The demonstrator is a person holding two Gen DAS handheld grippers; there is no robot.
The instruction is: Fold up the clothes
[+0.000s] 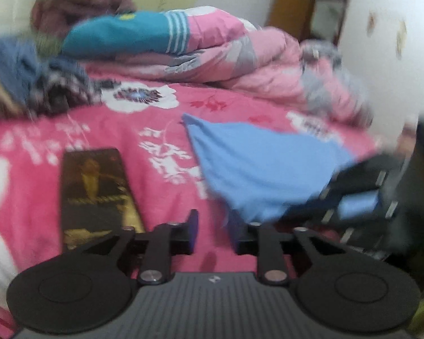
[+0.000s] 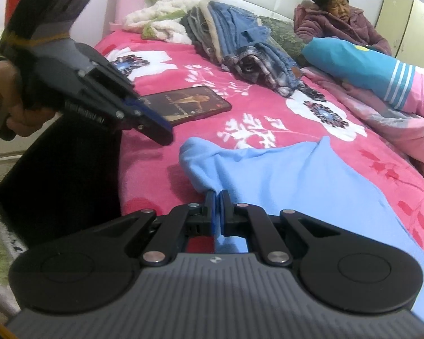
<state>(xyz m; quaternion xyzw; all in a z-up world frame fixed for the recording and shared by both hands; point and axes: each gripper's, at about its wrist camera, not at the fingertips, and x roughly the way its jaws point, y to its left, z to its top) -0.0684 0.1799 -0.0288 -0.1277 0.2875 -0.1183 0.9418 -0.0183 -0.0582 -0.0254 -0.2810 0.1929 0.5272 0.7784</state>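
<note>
A light blue garment [image 2: 311, 186] lies spread on the pink flowered bedspread [image 2: 161, 163]. My right gripper [image 2: 217, 197] is shut on a bunched edge of it near the bed's front. The garment also shows in the left wrist view [image 1: 257, 163], blurred, with the right gripper [image 1: 361, 200] holding it at the right. My left gripper [image 1: 212, 226] is open and empty above the bedspread, just left of the garment. In the right wrist view the left gripper [image 2: 152, 127] hovers at the left above the bed edge.
A dark book or case [image 2: 189, 104] lies on the bedspread [image 1: 104, 130]. A pile of jeans and plaid clothes [image 2: 248, 53] sits further back. A person [image 2: 339, 17] sits at the headboard behind a blue pillow [image 2: 359, 65] and a pink quilt [image 1: 254, 65].
</note>
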